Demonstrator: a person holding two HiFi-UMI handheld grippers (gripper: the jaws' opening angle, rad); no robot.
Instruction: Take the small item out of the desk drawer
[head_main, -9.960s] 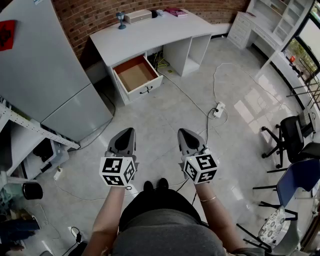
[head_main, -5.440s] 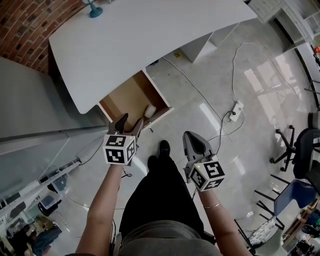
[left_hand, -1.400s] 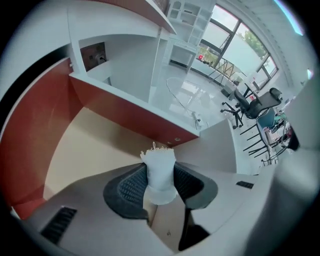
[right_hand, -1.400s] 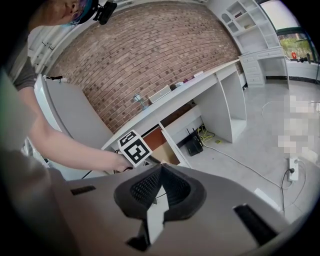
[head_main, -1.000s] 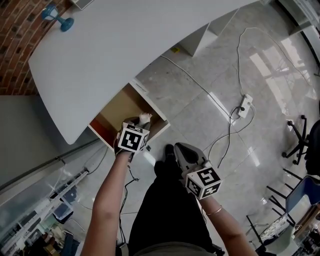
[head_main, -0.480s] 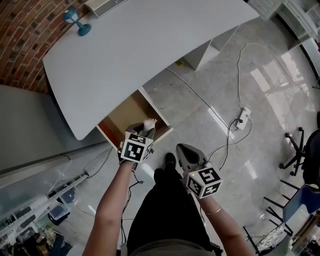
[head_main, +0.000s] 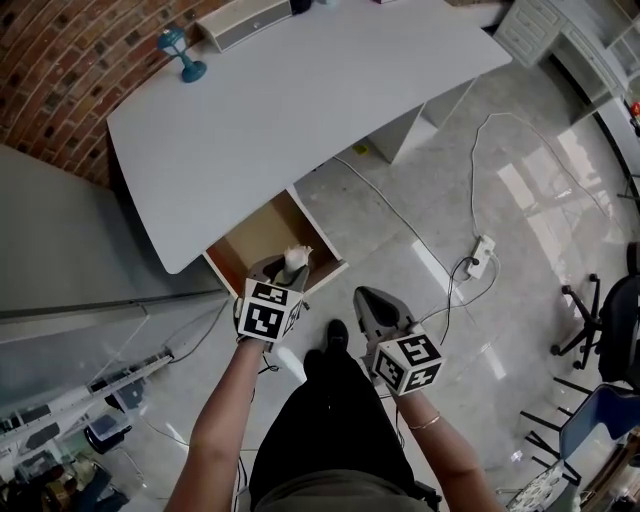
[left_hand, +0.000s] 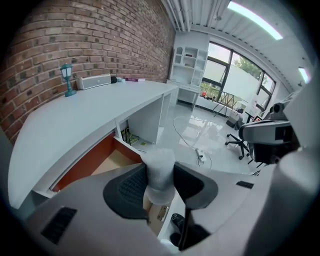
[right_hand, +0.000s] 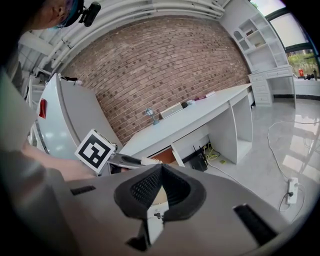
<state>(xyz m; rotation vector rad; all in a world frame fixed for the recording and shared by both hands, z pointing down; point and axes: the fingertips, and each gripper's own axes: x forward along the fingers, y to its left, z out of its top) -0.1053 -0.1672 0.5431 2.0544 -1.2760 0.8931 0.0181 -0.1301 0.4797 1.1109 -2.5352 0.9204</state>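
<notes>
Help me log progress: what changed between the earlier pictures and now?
The left gripper went forward to the open drawer, shut its jaws on the small white item and raised it above the drawer. The right gripper stayed shut and empty; the drawer stayed open.

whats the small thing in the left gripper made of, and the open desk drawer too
The small item looks like soft white plastic or foam wrap: frosted, matte and slightly dimpled, with a crumpled top. What is inside it cannot be told. The drawer looks like bare wood or fibreboard inside, flat brown and matte, while its outer front is smooth white, probably paint or laminate.
</notes>
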